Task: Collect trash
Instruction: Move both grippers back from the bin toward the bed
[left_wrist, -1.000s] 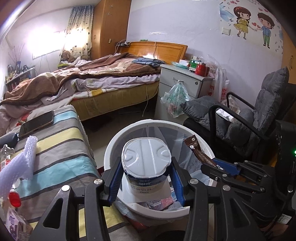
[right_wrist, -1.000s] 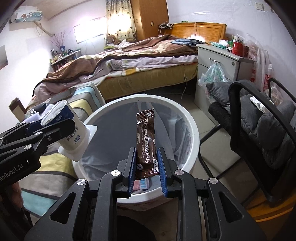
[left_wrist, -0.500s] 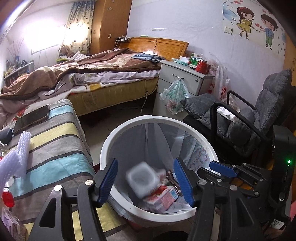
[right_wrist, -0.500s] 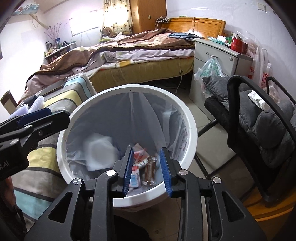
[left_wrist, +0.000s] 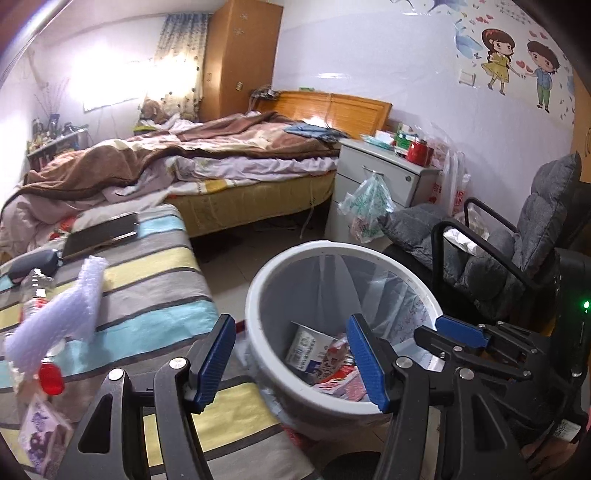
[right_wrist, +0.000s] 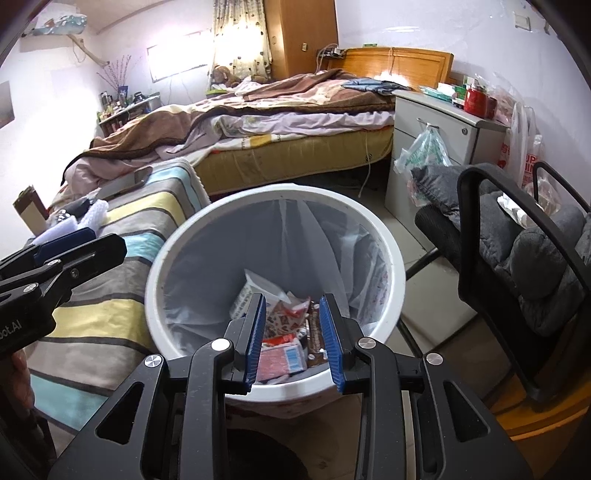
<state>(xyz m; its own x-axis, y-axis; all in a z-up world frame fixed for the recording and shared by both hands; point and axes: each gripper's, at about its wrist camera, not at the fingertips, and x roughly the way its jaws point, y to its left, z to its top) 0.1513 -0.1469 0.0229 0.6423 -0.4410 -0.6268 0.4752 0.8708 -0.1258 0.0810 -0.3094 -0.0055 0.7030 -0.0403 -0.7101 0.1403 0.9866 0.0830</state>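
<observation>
A white trash bin (left_wrist: 343, 251) with a clear liner stands on the floor; it also shows in the right wrist view (right_wrist: 384, 243). Inside lie the white yogurt cup (right_wrist: 255, 288), the brown coffee sachet (right_wrist: 314, 332) and other wrappers (right_wrist: 284, 356). My left gripper (left_wrist: 291, 354) is open and empty, above the bin's near left rim. My right gripper (right_wrist: 293, 332) is open and empty, over the bin's near rim. The right gripper shows in the left wrist view (left_wrist: 461, 332), and the left gripper in the right wrist view (right_wrist: 62, 243).
A striped bench (left_wrist: 147, 266) left of the bin holds white foam wrap (left_wrist: 59, 314), a bottle with a red cap (left_wrist: 50, 378), a phone (left_wrist: 99, 234) and a small packet (left_wrist: 40, 432). A grey armchair (right_wrist: 524, 258) stands right. Bed (left_wrist: 221, 162) and nightstand (left_wrist: 380, 173) behind.
Both grippers opened: the yogurt cup dropped from the left and the coffee sachet from the right into the bin. The left gripper has since shifted left, toward the bench.
</observation>
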